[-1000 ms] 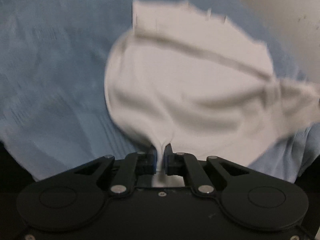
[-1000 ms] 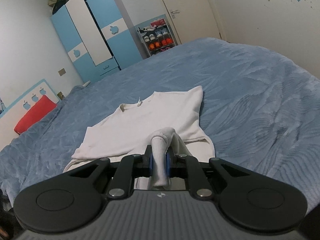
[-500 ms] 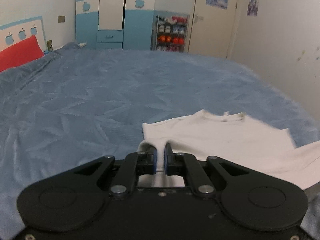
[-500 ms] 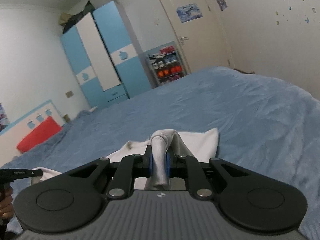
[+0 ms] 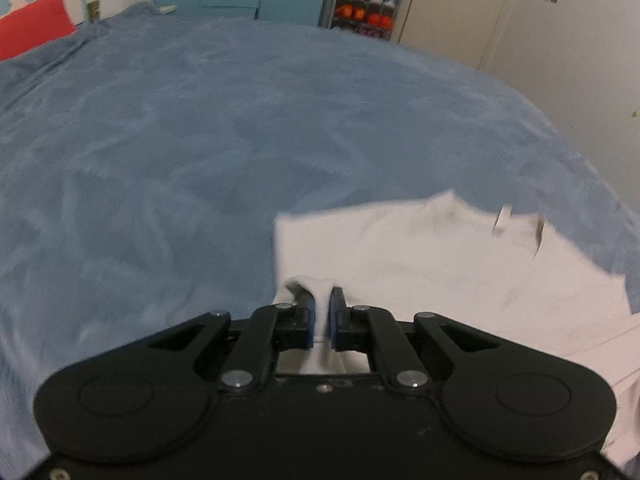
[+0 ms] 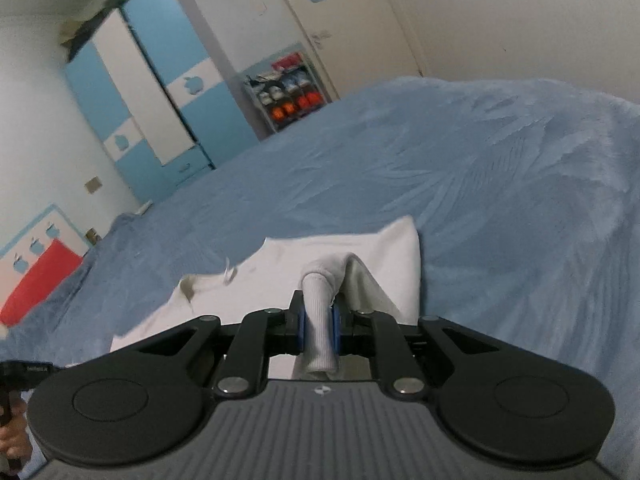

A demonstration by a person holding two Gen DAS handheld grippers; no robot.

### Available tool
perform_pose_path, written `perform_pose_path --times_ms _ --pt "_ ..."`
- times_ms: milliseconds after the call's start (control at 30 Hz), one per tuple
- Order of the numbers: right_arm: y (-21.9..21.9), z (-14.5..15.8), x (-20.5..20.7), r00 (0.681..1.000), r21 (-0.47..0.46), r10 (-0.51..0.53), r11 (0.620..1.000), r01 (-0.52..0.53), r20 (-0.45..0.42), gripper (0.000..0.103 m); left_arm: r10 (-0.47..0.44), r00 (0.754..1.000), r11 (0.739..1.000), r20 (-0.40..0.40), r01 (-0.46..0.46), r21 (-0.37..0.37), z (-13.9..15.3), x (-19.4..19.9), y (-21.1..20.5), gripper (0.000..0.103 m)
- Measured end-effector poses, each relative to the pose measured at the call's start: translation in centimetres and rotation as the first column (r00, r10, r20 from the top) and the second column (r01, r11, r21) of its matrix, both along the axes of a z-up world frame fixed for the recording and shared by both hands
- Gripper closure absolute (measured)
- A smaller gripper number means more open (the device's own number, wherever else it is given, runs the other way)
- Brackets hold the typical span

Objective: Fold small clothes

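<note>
A small white shirt (image 5: 440,264) lies on the blue bedspread (image 5: 200,140), its collar with a tag at the far right. My left gripper (image 5: 320,312) is shut on a pinched fold of the shirt's near edge. In the right wrist view the same white shirt (image 6: 320,252) lies ahead with its collar to the left. My right gripper (image 6: 319,320) is shut on a rolled bunch of its cloth, held just above the bed (image 6: 500,200).
A red pillow (image 5: 32,24) lies at the bed's far left. A blue and white wardrobe (image 6: 160,92), a shoe rack (image 6: 288,92) and a door stand against the far wall. The other hand-held gripper (image 6: 24,372) shows at the left edge.
Both grippers have carried the shirt's near edge forward toward the collar and lowered. The left view has swung from looking down on the shirt to looking across the bed.
</note>
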State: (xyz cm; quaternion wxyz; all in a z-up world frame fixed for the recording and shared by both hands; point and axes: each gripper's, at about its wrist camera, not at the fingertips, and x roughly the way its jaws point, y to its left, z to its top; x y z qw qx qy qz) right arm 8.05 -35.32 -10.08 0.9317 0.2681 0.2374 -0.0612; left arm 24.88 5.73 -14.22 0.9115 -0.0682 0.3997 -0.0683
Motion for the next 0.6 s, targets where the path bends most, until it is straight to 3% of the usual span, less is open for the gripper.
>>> perform_pose_path --times_ms 67,133,167,200,267,367,433,467,533,600 --pt "-0.9 0.3 2.1 1.000 0.071 -0.006 0.997 0.004 0.020 0.088 -0.008 1.000 1.000 -0.024 0.007 -0.016 0.1 2.9 -0.2 0.096" --pt "-1.8 -0.2 4.6 1.000 0.093 -0.020 0.995 0.021 -0.015 0.074 -0.019 0.997 1.000 -0.074 0.018 -0.012 -0.8 5.7 -0.6 0.087" --pt "-2.2 -0.6 5.4 0.999 0.088 -0.027 0.996 0.029 -0.023 0.072 -0.002 0.996 1.000 -0.092 0.003 0.009 -1.3 6.8 -0.7 0.081" --pt "-2.4 -0.8 5.8 0.998 0.069 -0.044 0.997 0.046 -0.036 0.069 0.029 0.995 0.998 -0.096 -0.024 0.056 -1.5 7.3 -0.7 0.065" --pt "-2.6 -1.1 6.0 0.998 0.028 -0.046 0.998 0.047 -0.036 0.066 0.046 0.997 0.986 -0.058 -0.036 0.163 -1.1 7.1 -0.8 0.063" --pt "-2.9 -1.0 4.2 0.999 0.006 0.012 1.000 -0.012 0.038 0.055 -0.021 1.000 0.981 -0.014 0.023 0.190 -0.2 4.7 -0.3 0.057" --pt "-3.2 -0.5 2.6 0.993 0.021 -0.013 1.000 0.010 0.119 0.016 -0.044 0.999 0.985 -0.025 0.048 0.167 -0.2 3.1 0.0 0.056" --pt "-3.7 -0.6 2.0 0.985 0.059 -0.027 0.998 0.017 0.169 0.011 -0.060 0.997 0.989 -0.039 0.065 0.136 -0.5 2.2 0.1 0.055" --pt "-4.8 -1.0 1.9 0.978 0.161 -0.065 0.986 0.034 0.196 0.016 -0.083 0.992 0.991 -0.093 0.092 0.094 -1.4 1.4 -0.1 0.055" --pt "-5.1 -0.7 2.9 0.993 0.142 -0.065 0.989 0.050 0.099 0.030 -0.068 0.988 0.993 -0.137 0.079 0.084 -2.8 1.4 -0.4 0.055"
